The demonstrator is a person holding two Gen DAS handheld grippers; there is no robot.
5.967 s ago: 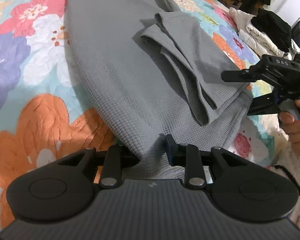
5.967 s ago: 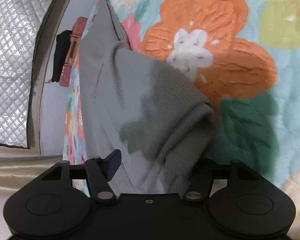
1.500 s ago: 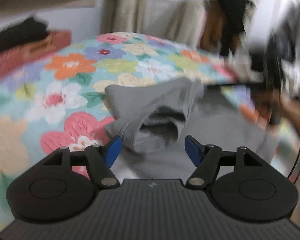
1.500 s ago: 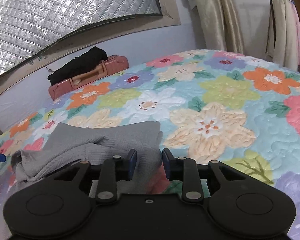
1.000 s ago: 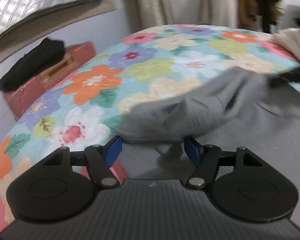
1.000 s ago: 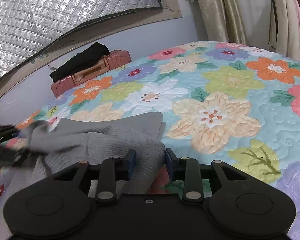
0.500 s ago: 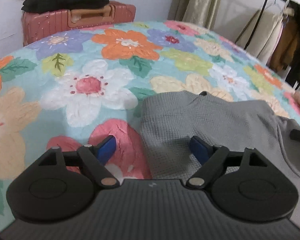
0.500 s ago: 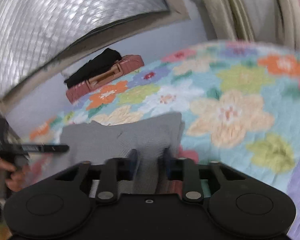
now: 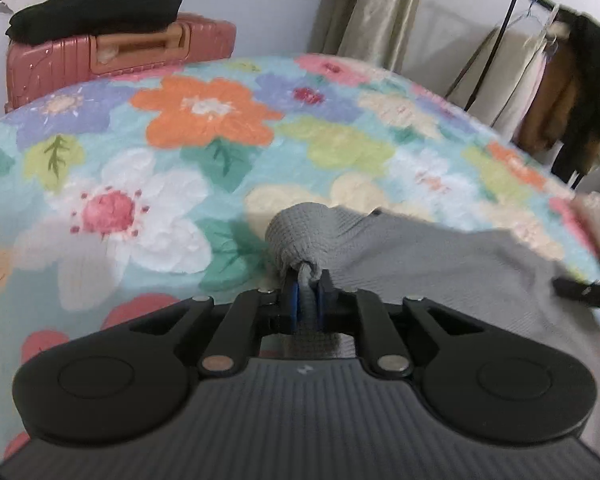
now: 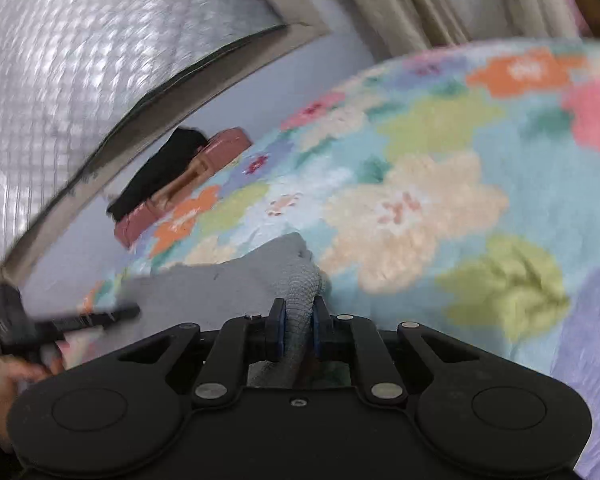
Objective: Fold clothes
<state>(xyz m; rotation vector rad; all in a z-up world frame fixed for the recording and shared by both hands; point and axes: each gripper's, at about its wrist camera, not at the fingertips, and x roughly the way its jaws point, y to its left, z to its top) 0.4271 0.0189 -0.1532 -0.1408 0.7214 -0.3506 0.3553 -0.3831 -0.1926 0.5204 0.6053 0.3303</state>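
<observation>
Lying on the floral quilt (image 9: 148,184), the grey waffle-knit garment (image 9: 428,256) spreads flat toward the right of the left wrist view, with one corner bunched into a rounded roll. The left gripper (image 9: 307,298) has its fingers closed tightly on that roll, the cloth pinched between the blue pads (image 9: 295,300). In the right wrist view, the right gripper (image 10: 297,330) is likewise clamped on another gathered edge of the garment, which rises as a thick ribbed fold between its pads. The knit shows a fine grid texture and a uniform mid-grey colour. The garment's near portion is hidden beneath both gripper bodies, and its right edge is cut off by the frame. The right wrist view is motion-blurred. A pink suitcase (image 9: 116,56) carrying a black bundle (image 9: 96,8) stands beyond the bed. A blurred hand (image 10: 8,384) appears at the left edge of the right wrist view.
</observation>
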